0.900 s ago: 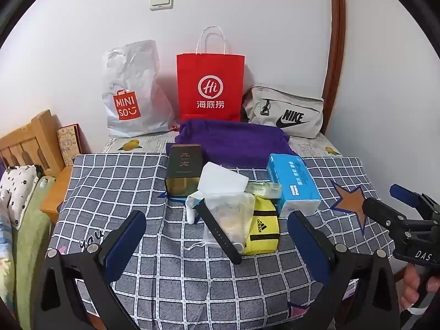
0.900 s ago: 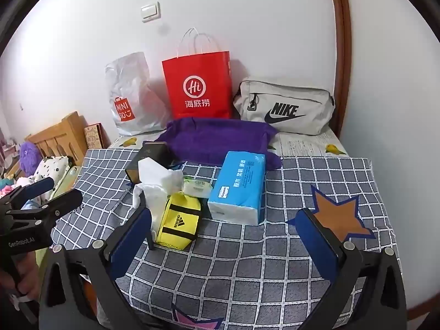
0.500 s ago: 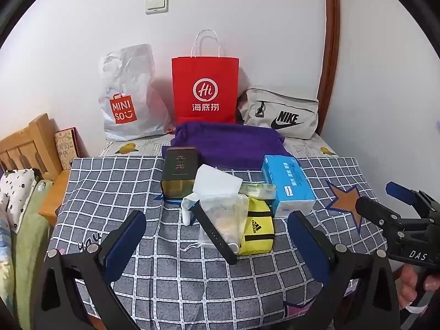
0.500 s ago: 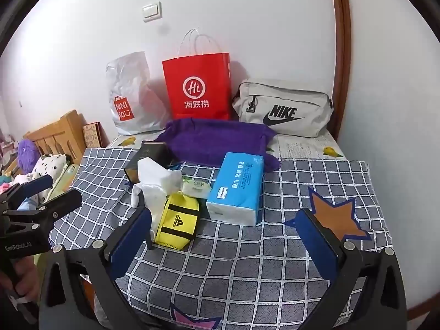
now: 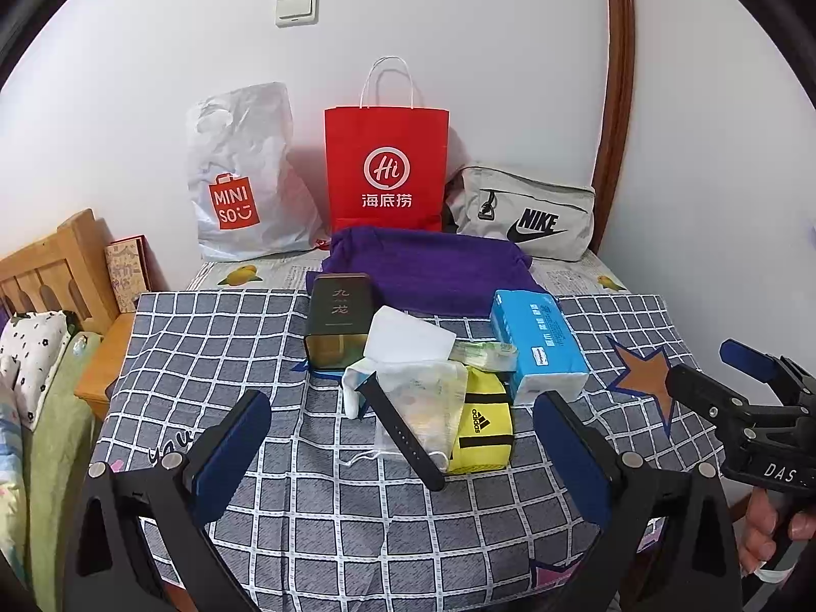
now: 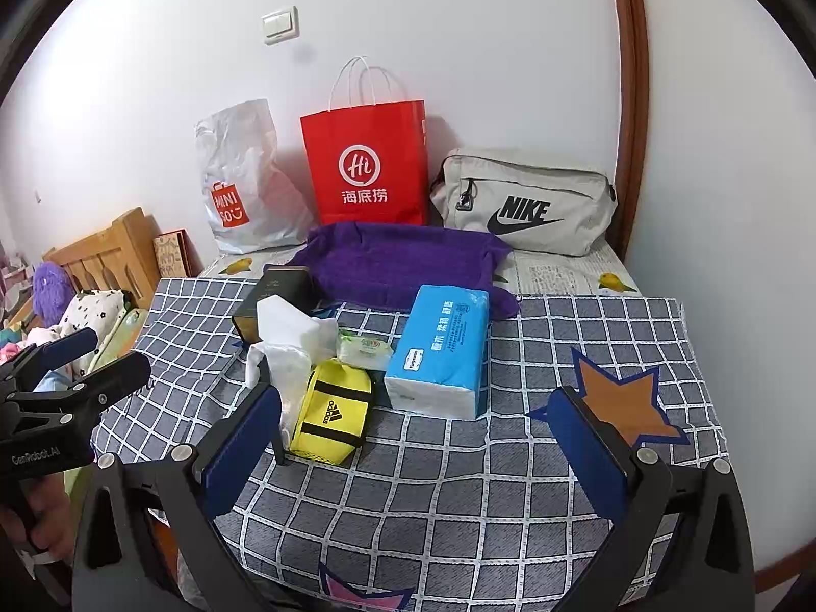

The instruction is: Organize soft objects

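Left wrist view shows the left gripper (image 5: pixel 400 451) with its two blue-padded fingers (image 5: pixel 232 446) spread wide and nothing between them, held above the near part of the checked tablecloth (image 5: pixel 214 336). Beyond the gap between the fingers lies a cluster of items: a clear plastic pouch (image 5: pixel 423 403) with a black strap (image 5: pixel 400 433) lying across it, a yellow Adidas pouch (image 5: pixel 482 428) touching its right side, and a white folded cloth (image 5: pixel 408 339) resting on top at the far end. Behind these stand a dark tin (image 5: pixel 339 319) and a purple towel (image 5: pixel 423 268). Just beyond the right finger sits a blue tissue pack (image 5: pixel 538 344), with a small green wipes packet (image 5: pixel 484 354) wedged between it and the white cloth.

Right wrist view shows the right gripper (image 6: pixel 413 446) likewise wide open and holding nothing. The yellow Adidas pouch (image 6: pixel 334 410) lies just beyond its left finger (image 6: pixel 237 451), the blue tissue pack (image 6: pixel 441 349) ahead of the gap, and an orange star print (image 6: pixel 619 398) on the cloth just past the right finger.

Against the far wall stand a white Miniso bag (image 5: pixel 239 178), a red paper bag (image 5: pixel 386 168) and a grey Nike bag (image 5: pixel 528 211).
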Demonstrator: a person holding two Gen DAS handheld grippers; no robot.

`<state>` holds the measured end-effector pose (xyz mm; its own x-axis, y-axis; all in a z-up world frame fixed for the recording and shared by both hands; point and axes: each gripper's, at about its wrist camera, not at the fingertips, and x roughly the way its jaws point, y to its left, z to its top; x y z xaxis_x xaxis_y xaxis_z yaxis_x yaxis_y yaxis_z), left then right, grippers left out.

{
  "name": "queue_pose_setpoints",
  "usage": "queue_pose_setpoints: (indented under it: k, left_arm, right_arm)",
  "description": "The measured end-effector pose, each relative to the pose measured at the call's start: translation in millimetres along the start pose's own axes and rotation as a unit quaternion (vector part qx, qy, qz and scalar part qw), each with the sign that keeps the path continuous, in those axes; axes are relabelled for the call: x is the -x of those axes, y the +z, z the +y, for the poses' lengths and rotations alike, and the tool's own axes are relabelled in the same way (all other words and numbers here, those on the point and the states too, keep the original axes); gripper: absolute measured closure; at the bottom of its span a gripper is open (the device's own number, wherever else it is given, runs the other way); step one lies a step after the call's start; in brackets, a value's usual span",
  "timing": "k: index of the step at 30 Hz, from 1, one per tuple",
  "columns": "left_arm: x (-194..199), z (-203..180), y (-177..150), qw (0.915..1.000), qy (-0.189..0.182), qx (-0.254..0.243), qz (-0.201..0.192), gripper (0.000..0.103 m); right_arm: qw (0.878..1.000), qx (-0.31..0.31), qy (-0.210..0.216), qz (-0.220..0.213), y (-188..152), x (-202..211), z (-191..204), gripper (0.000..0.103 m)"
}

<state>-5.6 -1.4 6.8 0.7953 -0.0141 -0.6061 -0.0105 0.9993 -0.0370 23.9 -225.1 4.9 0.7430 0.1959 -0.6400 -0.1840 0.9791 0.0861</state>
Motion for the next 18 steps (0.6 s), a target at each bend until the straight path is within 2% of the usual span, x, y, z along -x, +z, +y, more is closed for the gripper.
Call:
queue_pose_setpoints:
  k: [18]
  left_arm:
    - [3.1, 1.7, 0.2, 1.0, 0.001, 0.005, -0.007, 0.0]
  right_arm:
    - [1.0, -0.005, 0.0, -0.007, 0.1, 4.7, -1.2, 0.0]
